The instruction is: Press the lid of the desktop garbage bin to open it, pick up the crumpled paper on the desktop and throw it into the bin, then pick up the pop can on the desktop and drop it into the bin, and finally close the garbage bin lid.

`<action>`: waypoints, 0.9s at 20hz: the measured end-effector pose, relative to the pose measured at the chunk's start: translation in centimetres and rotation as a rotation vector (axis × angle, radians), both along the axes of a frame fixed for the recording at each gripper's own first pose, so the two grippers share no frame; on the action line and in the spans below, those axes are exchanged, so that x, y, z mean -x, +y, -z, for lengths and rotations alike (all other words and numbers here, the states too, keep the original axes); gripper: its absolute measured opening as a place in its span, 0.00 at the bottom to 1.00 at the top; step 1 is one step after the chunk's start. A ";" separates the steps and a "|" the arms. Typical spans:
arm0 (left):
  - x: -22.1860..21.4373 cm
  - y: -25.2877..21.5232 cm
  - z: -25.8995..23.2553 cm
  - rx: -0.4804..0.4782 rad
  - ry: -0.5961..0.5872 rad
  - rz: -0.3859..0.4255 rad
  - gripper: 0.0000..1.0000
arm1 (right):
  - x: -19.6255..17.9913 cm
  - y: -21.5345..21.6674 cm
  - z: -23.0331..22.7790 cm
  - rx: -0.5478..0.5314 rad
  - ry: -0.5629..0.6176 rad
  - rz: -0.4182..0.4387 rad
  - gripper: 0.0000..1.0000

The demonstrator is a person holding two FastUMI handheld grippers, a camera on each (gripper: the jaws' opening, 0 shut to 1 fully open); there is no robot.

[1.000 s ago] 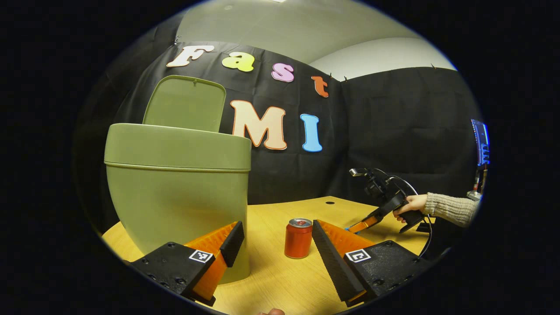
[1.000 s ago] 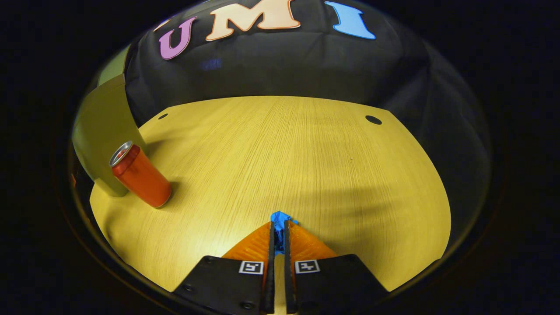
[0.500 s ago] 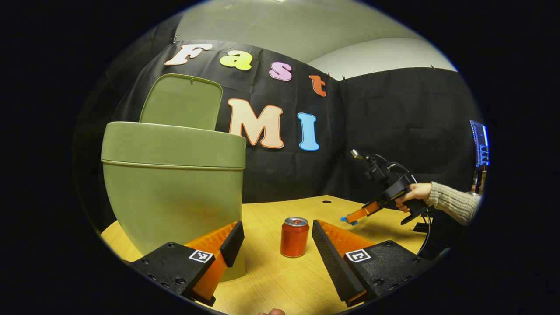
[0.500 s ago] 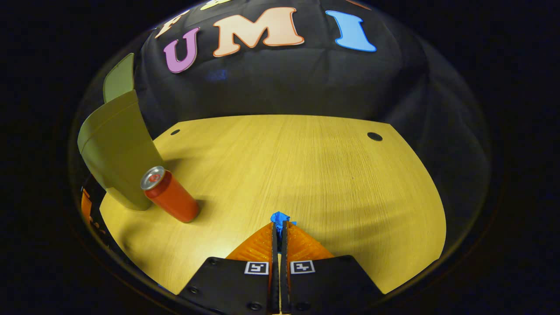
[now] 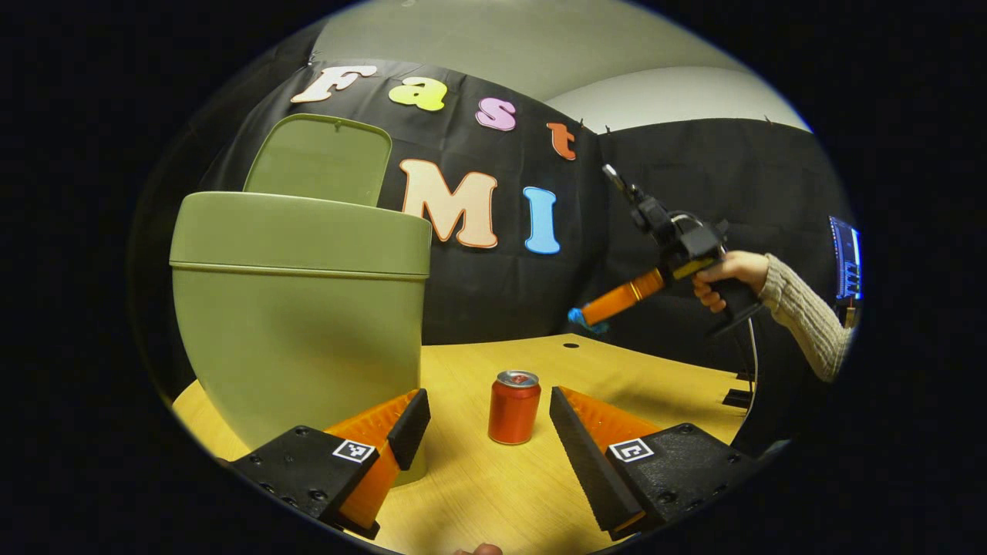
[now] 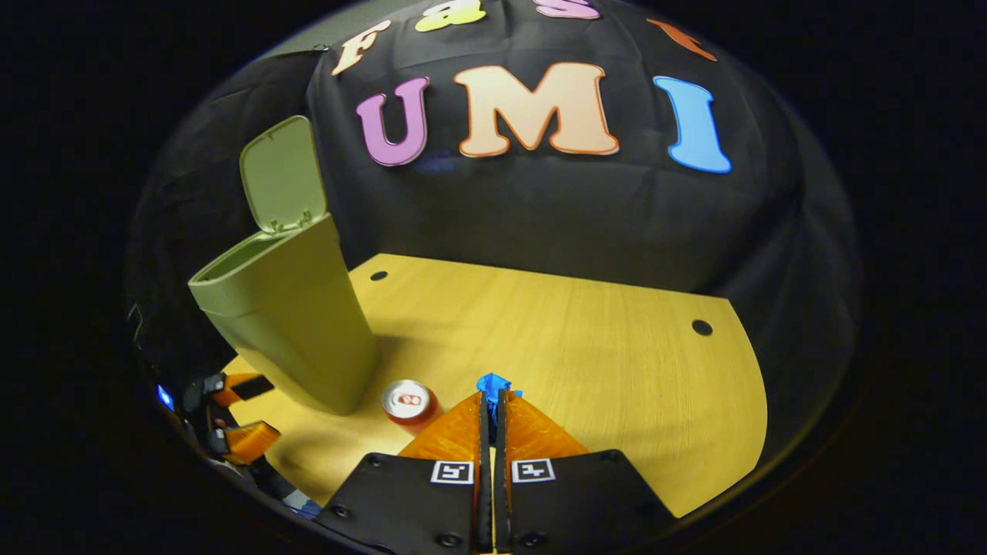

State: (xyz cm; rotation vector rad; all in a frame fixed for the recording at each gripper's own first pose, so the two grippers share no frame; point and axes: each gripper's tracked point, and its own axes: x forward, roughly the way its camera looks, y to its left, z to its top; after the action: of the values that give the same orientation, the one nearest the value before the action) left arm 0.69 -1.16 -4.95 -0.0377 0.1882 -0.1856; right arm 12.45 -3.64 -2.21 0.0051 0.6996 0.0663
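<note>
Lifting your right gripper [image 6: 492, 401] away from the desktop [image 6: 601, 362], jaws closed on nothing.
Left gripper [image 5: 486, 420] waits wide open; pop can [image 5: 514, 406] stands at 12 o'clock between its fingers; bin [image 5: 301, 308] at 10 o'clock, lid [image 5: 320, 158] up.

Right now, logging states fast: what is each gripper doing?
Left gripper: open, holding nothing, can standing ahead between its fingers.
Right gripper: shut on blue paper, raised above the table.

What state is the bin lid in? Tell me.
Open. The lid stands raised behind the green bin's rim, and the right gripper view shows the bin's mouth uncovered.
</note>
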 end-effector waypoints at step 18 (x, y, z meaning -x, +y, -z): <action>0.5 -1.3 -0.2 0.003 0.004 0.050 0.94 | -9.9 30.0 -9.5 -0.068 -0.165 -0.436 0.04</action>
State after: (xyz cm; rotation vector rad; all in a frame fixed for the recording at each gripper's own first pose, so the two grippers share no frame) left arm 0.19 -2.43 -4.77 -0.0365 0.1929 -0.2354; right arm 22.32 26.40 7.29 -0.0872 0.5238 0.5029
